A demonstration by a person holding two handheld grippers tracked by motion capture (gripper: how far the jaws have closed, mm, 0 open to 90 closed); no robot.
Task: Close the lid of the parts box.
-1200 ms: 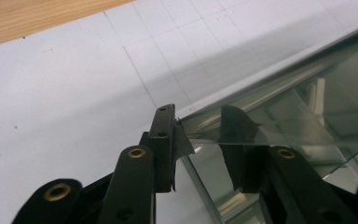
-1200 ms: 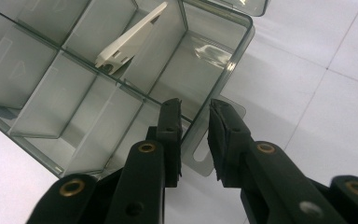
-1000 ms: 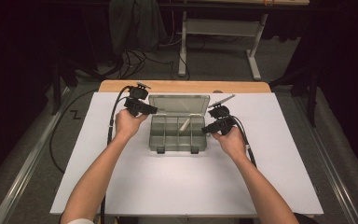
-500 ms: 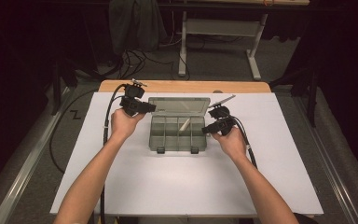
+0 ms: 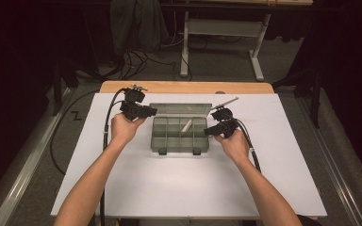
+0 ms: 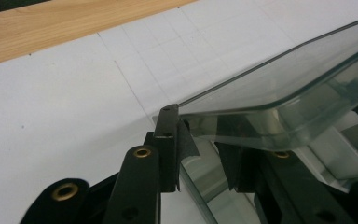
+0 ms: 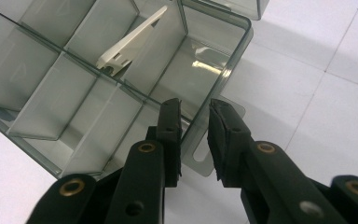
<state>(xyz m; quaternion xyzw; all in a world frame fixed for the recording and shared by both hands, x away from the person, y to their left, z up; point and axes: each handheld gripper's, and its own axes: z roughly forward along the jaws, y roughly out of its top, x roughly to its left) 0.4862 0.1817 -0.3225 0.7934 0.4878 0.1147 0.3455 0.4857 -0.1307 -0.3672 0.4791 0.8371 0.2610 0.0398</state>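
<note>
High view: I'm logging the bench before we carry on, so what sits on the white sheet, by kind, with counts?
Clear grey plastic compartment box with open lid: 1
Loose white plastic divider strip: 1
Black hand-held two-jaw grippers, left and right: 2
Total: 4

High view looks down from afar; both gripper views closely share the organizer box (image 5: 181, 134).
</note>
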